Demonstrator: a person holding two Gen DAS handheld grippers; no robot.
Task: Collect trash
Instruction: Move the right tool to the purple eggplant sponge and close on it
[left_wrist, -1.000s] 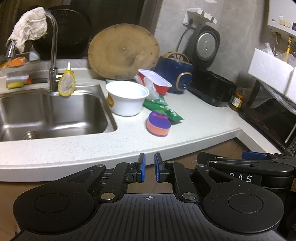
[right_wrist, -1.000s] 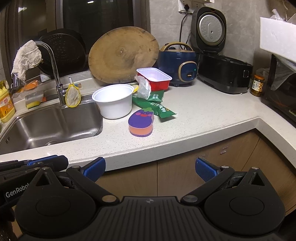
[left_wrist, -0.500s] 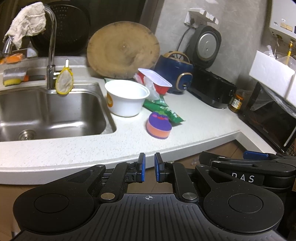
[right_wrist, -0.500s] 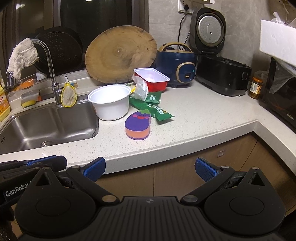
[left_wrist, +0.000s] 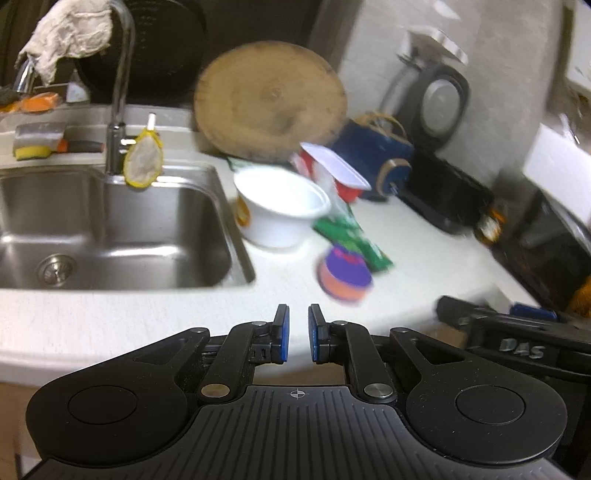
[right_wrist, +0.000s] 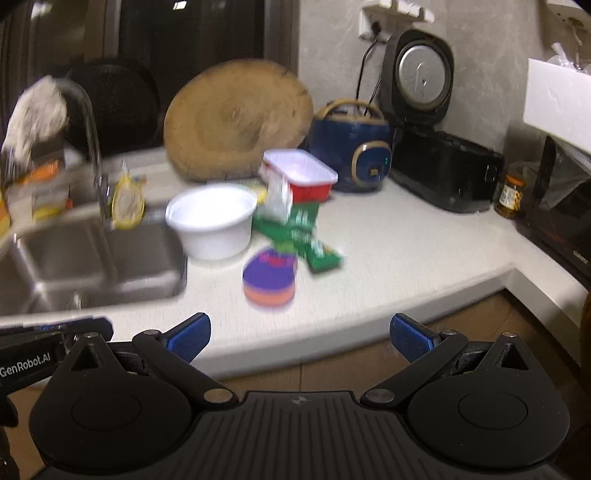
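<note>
The left hand-held gripper (left_wrist: 296, 334) hovers off the near edge of the tabletop (left_wrist: 110, 321), its blue pads nearly together with only a slim gap, nothing between them. The right hand-held gripper (right_wrist: 300, 338) has its fingers spread wide and empty, also short of the tabletop edge. The trash sits just right of the sink (left_wrist: 110, 229): a white bowl (right_wrist: 212, 221), a red tray (right_wrist: 301, 177) behind it, green wrappers (right_wrist: 306, 236) and, nearest, what seems a purple-and-orange sponge (right_wrist: 269, 278), though blur softens it.
</note>
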